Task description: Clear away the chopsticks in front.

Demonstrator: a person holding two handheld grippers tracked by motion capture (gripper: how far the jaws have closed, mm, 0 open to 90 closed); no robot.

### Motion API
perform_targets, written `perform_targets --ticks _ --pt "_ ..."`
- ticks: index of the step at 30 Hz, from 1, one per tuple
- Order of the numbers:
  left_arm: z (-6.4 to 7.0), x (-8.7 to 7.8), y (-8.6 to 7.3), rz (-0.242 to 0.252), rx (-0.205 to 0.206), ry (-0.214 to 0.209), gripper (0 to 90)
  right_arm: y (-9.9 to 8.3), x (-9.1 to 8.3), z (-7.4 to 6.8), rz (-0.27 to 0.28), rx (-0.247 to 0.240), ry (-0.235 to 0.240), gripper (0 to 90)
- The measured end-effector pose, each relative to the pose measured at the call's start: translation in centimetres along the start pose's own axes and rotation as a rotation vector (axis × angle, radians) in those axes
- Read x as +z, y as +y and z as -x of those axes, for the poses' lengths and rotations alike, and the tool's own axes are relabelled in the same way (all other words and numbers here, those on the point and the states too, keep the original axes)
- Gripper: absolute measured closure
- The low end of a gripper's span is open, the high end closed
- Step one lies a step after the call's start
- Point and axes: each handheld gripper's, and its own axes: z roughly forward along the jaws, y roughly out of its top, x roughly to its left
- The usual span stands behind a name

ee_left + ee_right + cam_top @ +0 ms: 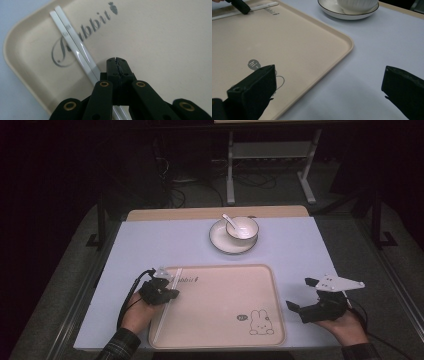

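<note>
Dark floor and metal table legs lie beyond a pale blue table [150,245], where a beige tray [220,305] printed with a rabbit drawing [260,322] and the word "Rabbit" sits at the near edge. Along the tray's left side lies a pair of white chopsticks [167,302], side by side and touching, running from the far left corner toward the near left corner. The left gripper [172,294] rests over the tray's left part; in the left gripper view its jaws are pressed together right beside the chopsticks [75,50], which pass under the jaw linkage, and no stick is visibly caught between the tips. The right gripper [300,295] hovers just off the tray's right edge, held from below by the right hand [345,325], its jaws spread wide with nothing between them. Farther back on the table stands a white saucer [220,242] with a dark rim, carrying a white ribbed bowl [243,226] with a white spoon [230,220] leaning in it.
</note>
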Motion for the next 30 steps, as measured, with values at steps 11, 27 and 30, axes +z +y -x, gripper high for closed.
perform_targets --ticks 11,27,30 --pt "-1.5 -0.1 0.0 0.007 -0.035 0.044 89.8 0.0 0.0 0.0 0.000 -0.004 0.001 0.0" --pt "-1.3 -2.4 -0.3 0.122 0.012 -0.013 60.9 0.0 -0.1 0.0 0.005 -0.003 0.007 0.0" --pt "-1.2 -3.5 -0.6 0.179 0.040 -0.039 49.2 0.0 -0.1 0.0 0.012 0.000 0.008 0.0"
